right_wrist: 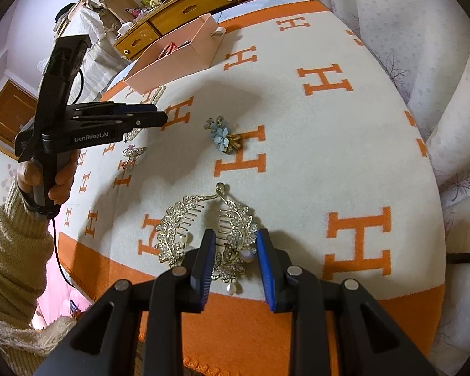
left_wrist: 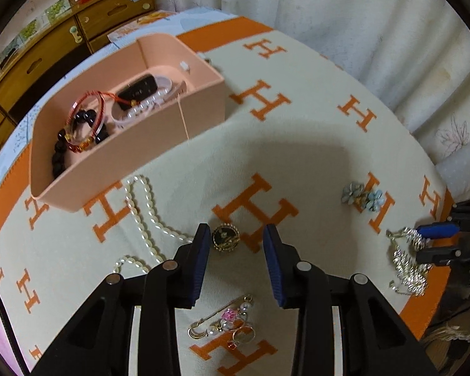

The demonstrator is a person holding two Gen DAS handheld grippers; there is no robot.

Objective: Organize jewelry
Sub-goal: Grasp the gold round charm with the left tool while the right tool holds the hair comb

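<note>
A pink box (left_wrist: 200, 106) holds bracelets and a pearl string. On the blanket lie a pearl necklace (left_wrist: 147, 216), a black and gold brooch (left_wrist: 225, 238), a beaded safety-pin brooch (left_wrist: 225, 321), a blue flower clip (left_wrist: 363, 197) and a rhinestone leaf hair comb (right_wrist: 210, 228). My left gripper (left_wrist: 236, 244) is open above the blanket, with the black brooch between its fingertips. My right gripper (right_wrist: 235, 244) is open, its fingers on either side of the comb's right leaf. The flower clip (right_wrist: 222, 136) lies beyond it.
The blanket (left_wrist: 297, 144) is cream with orange H shapes and an orange border, spread on a bed. White curtains (left_wrist: 360, 15) hang behind. A wooden drawer unit (left_wrist: 47, 50) stands at the far left. The pink box (right_wrist: 175, 59) sits at the blanket's far corner.
</note>
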